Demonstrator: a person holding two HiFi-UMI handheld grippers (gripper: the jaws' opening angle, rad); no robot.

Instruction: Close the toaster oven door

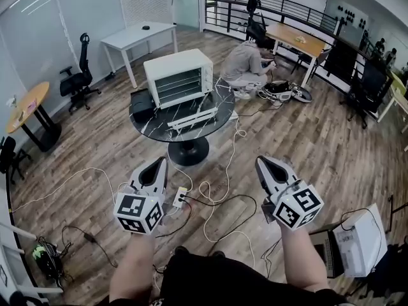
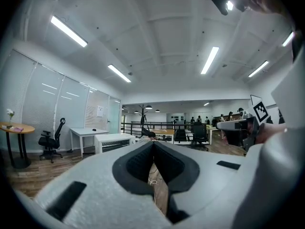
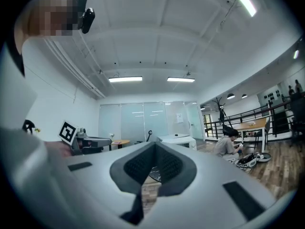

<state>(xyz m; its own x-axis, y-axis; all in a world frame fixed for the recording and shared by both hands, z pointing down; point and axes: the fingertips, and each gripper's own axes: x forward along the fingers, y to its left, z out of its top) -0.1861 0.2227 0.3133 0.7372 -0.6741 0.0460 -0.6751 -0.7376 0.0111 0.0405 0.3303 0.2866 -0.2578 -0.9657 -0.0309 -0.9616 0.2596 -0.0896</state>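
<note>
White toaster oven (image 1: pixel 178 76): well ahead of both grippers, door (image 1: pixel 191 113) down flat | left gripper (image 1: pixel 160 161), right gripper (image 1: pixel 261 161): closed, empty | advice: come close, lift door from under its front edge, gently

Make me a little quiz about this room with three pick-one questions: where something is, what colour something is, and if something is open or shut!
1. Where does the toaster oven stand?
A) on the floor
B) on the round black table
C) on a chair

2. What colour is the toaster oven?
A) red
B) white
C) green

3. How is its door?
A) shut tight
B) open, folded down in front
C) lying on the floor

Answers:
1 B, because the head view shows it sitting on the tabletop.
2 B, because its casing is white all over.
3 B, because the racks inside show and the door lies flat in front of them.
</note>
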